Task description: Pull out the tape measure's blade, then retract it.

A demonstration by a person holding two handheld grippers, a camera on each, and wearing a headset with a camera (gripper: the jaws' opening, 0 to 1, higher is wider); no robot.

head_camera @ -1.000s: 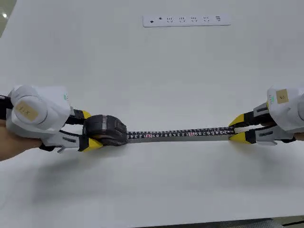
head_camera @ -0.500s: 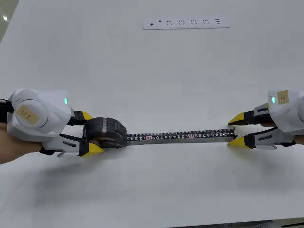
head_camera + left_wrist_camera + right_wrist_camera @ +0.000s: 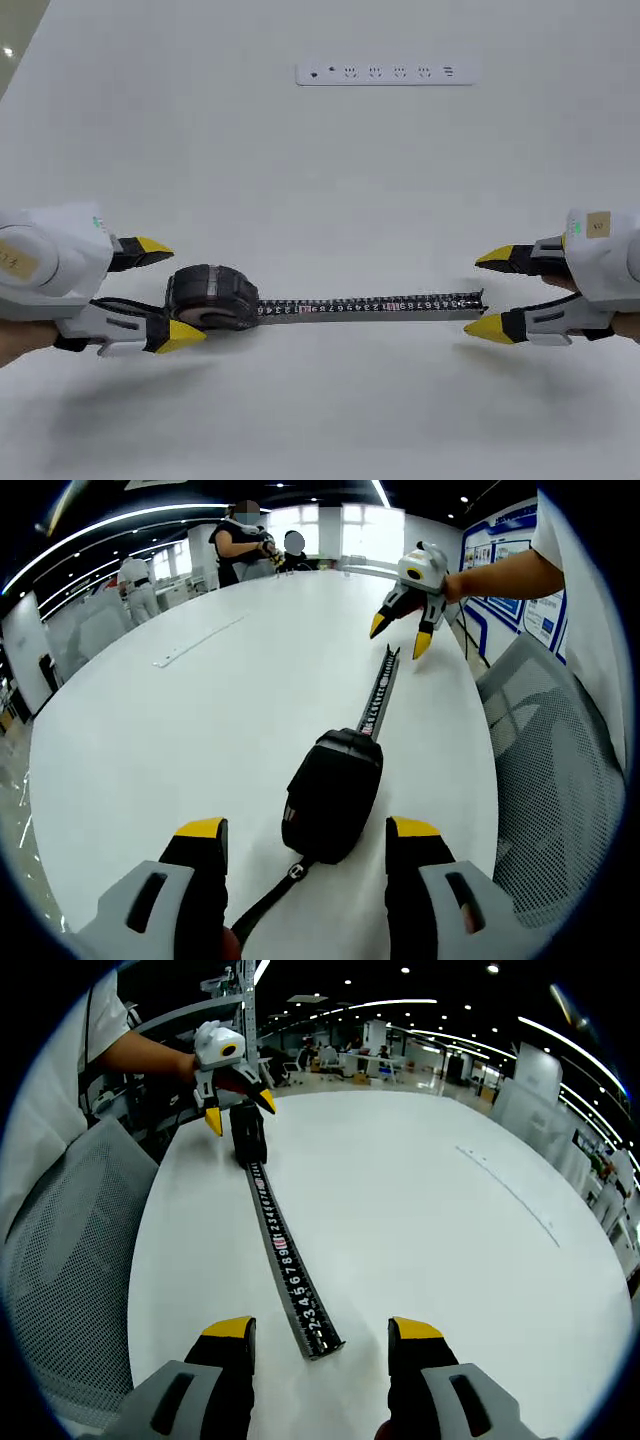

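Both tools have opened since a moment ago: my left tool [image 3: 180,290] stands spread on either side of the case [image 3: 210,297], and my right tool [image 3: 474,295] is spread just off the blade [image 3: 370,305] end. It lies pulled out on the tabletop [image 3: 320,180], so I think only retracting remains.

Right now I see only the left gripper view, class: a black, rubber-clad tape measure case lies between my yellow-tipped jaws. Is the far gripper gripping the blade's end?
Observer: No. The right gripper view shows the right gripper open. The end of the black numbered blade lies free on the white tabletop between its jaws.
Operator: Which face of the blade is up?
Observer: The printed one. In the right gripper view the white numerals face up, with the lowest numbers nearest the free end.
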